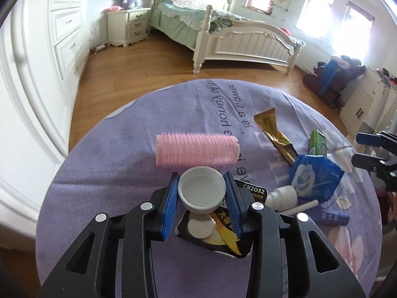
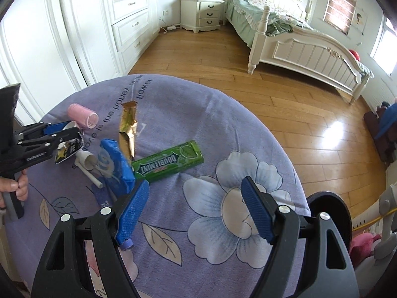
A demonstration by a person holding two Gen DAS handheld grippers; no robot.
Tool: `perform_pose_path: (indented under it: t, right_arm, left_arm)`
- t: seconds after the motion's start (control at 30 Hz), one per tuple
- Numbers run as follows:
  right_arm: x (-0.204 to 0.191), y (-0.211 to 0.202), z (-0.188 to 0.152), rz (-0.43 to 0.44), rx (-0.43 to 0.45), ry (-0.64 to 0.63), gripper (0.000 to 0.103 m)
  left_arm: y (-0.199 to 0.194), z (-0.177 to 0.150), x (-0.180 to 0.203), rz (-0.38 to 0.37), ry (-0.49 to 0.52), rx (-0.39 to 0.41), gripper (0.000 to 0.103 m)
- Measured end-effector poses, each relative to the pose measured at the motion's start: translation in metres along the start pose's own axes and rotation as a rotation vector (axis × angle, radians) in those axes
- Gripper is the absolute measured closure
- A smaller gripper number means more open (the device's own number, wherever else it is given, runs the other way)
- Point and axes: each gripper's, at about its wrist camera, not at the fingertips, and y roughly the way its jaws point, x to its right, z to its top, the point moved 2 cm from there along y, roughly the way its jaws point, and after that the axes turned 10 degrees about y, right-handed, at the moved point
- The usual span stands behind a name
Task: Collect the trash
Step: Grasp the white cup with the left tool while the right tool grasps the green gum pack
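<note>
The left gripper pinched the white cap and needed a straight lift, while the right gripper gaped wide, empty.

We list, by the left claw with blue ribbed pads: a pale grey plastic cap between them; a pink ridged hair roller beyond; a black-and-yellow battery card beneath; a gold foil wrapper and a green gum pack rightward; a lilac flowered cloth underneath.
</note>
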Motion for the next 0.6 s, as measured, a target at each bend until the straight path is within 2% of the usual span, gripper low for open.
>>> perform_pose_path:
  t: [0.17,0.33,0.47,0.5,0.57,0.6]
  right_arm:
    - [0.004,0.014,0.003,0.036,-0.029,0.073,0.027]
    - [-0.001,0.035,0.017,0.071,-0.059,0.231,0.027]
    - [-0.012,0.064,0.022,0.020,-0.093,0.327,0.021]
    - [-0.017,0.064,0.021,-0.004,-0.066,0.307,0.019]
    - [-0.029,0.065,0.017,-0.050,-0.049,0.241,0.021]
    - [-0.035,0.063,0.013,-0.064,-0.031,0.200,0.033]
  left_arm:
    - [-0.019,-0.008,0.015,0.007,0.027,0.027,0.066]
    - [-0.043,-0.016,0.026,-0.015,0.049,0.057,0.066]
    - [-0.054,-0.018,0.030,-0.024,0.062,0.073,0.066]
    - [-0.055,-0.018,0.030,-0.023,0.064,0.076,0.066]
    - [-0.060,-0.018,0.032,-0.020,0.073,0.084,0.066]
    - [-0.062,-0.019,0.033,-0.020,0.079,0.089,0.066]
